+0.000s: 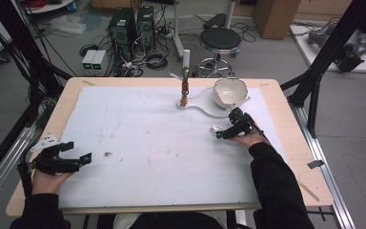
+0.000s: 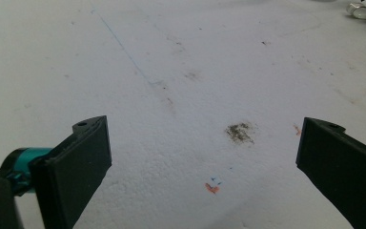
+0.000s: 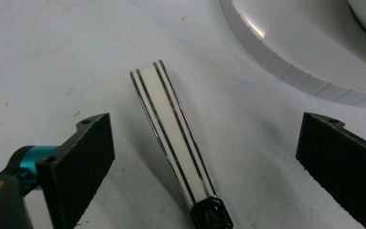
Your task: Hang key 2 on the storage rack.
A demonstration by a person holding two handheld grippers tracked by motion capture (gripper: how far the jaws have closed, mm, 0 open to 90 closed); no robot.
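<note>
The left claw rests open and idle at the counter's near edge. Farther off, the right claw hangs open astride the striped handle lying flat, placed to grasp it. Beyond, the bowl sits tilted.

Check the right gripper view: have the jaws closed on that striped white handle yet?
No: the striped white handle lies between the right gripper jaws, which stand apart from it.

Left tongs and right tongs both gape wide, held low.
</note>
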